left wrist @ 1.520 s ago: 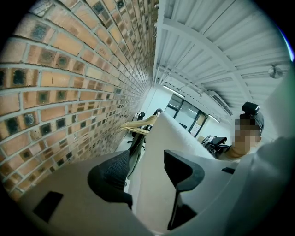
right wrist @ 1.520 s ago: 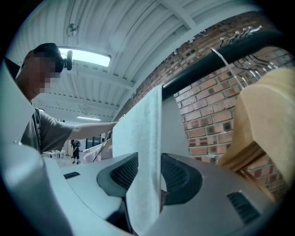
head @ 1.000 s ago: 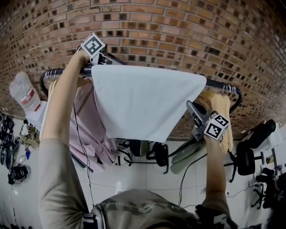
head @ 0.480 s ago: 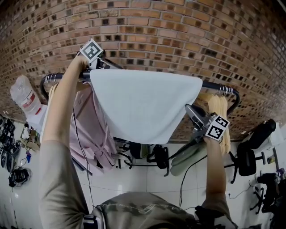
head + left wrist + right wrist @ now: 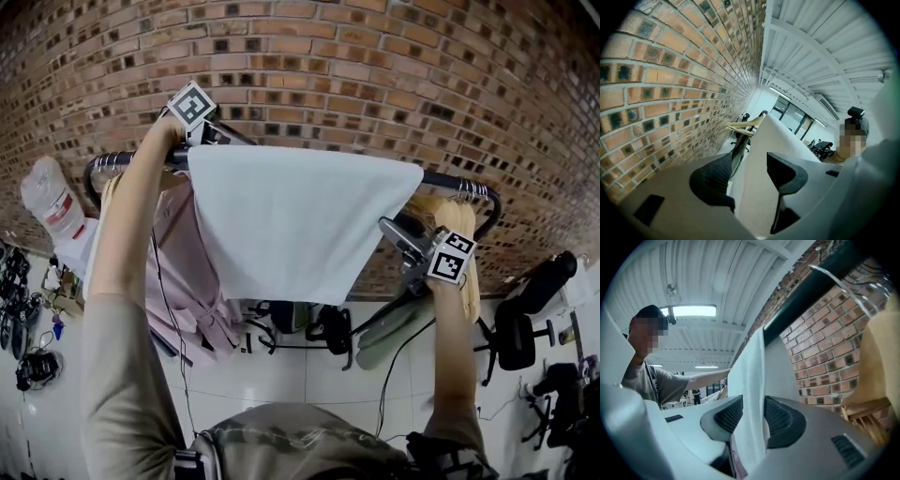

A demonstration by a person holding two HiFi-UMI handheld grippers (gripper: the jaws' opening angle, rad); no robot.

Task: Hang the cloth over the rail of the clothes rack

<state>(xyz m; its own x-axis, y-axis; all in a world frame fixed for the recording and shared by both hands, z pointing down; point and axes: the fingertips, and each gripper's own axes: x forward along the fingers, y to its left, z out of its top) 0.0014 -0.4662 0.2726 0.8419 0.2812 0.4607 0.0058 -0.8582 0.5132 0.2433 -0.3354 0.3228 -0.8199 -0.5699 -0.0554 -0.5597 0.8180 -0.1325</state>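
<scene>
A white cloth [image 5: 291,216] lies draped over the black rail [image 5: 459,180] of the clothes rack, hanging down on both sides. At the cloth's top left corner, my left gripper [image 5: 214,133] sits on the rail. In the left gripper view its jaws [image 5: 750,168] stand wide apart astride the cloth's fold [image 5: 761,140], with a gap beside the left pad. My right gripper [image 5: 392,230] is at the cloth's right edge, below the rail. Its jaws [image 5: 752,416] have just been opening, and the cloth's edge [image 5: 750,371] hangs loosely between the pads.
Pink garments [image 5: 192,272] hang left of the cloth, and wooden hangers [image 5: 459,220] hang at the rail's right end. A brick wall [image 5: 328,75] stands close behind the rack. An office chair [image 5: 525,309] and cables are on the white floor.
The right gripper has edged slightly up and left along the cloth's right edge. The left gripper and the draped cloth look the same.
</scene>
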